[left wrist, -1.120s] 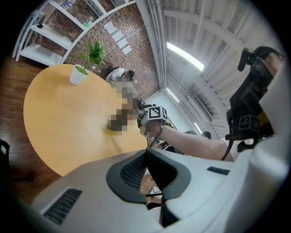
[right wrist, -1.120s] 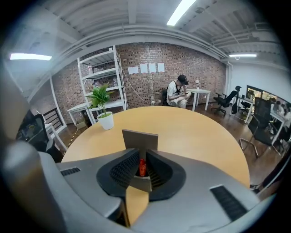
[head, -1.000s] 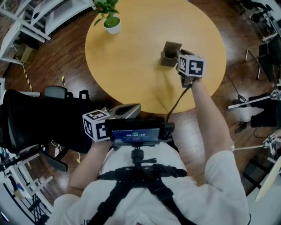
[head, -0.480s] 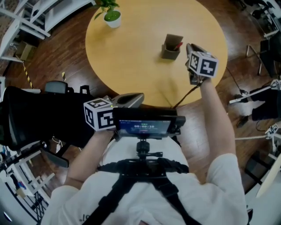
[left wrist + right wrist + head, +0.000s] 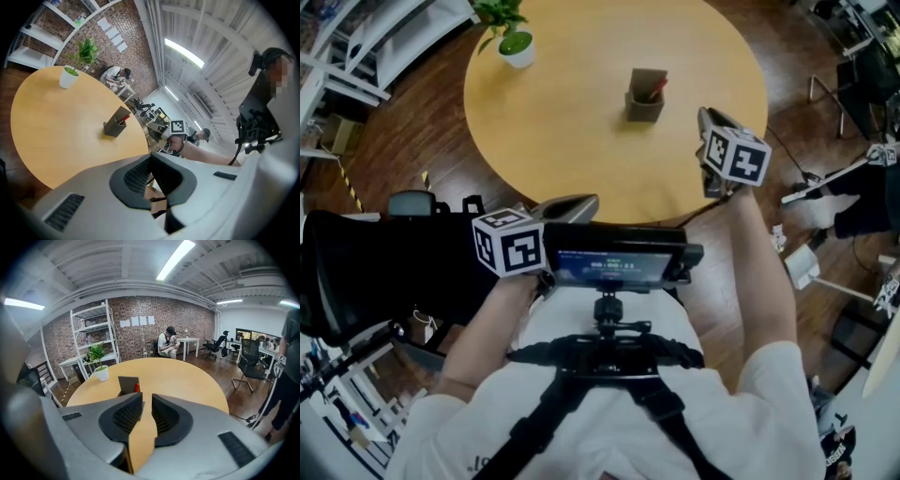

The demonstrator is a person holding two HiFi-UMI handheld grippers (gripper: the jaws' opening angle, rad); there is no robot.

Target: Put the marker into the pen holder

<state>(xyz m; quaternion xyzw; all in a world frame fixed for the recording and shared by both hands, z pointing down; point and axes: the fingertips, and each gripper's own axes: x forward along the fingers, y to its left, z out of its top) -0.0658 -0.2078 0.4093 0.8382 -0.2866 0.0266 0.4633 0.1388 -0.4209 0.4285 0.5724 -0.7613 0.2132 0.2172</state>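
A dark pen holder (image 5: 643,96) stands on the round wooden table (image 5: 562,112), with the red marker (image 5: 657,89) upright inside it. My right gripper (image 5: 707,120) hovers over the table's near right edge, a short way right of the holder; its jaws stand a narrow gap apart with nothing between them. In the right gripper view the holder (image 5: 127,384) and marker (image 5: 137,387) show just beyond the right gripper (image 5: 146,401). My left gripper (image 5: 579,202) rests low by my body, off the table, its jaws pressed together and empty. The left gripper view shows the holder (image 5: 116,123).
A small potted plant (image 5: 515,44) sits at the table's far left. A black chair (image 5: 366,267) stands at my left. A screen on a chest mount (image 5: 614,266) lies below my view. White shelving (image 5: 89,341) and a seated person (image 5: 168,344) are beyond the table.
My right gripper has drawn back from the pen holder toward the table's near right edge. The red marker, hidden at first, now stands in the holder. The left gripper has hardly moved.
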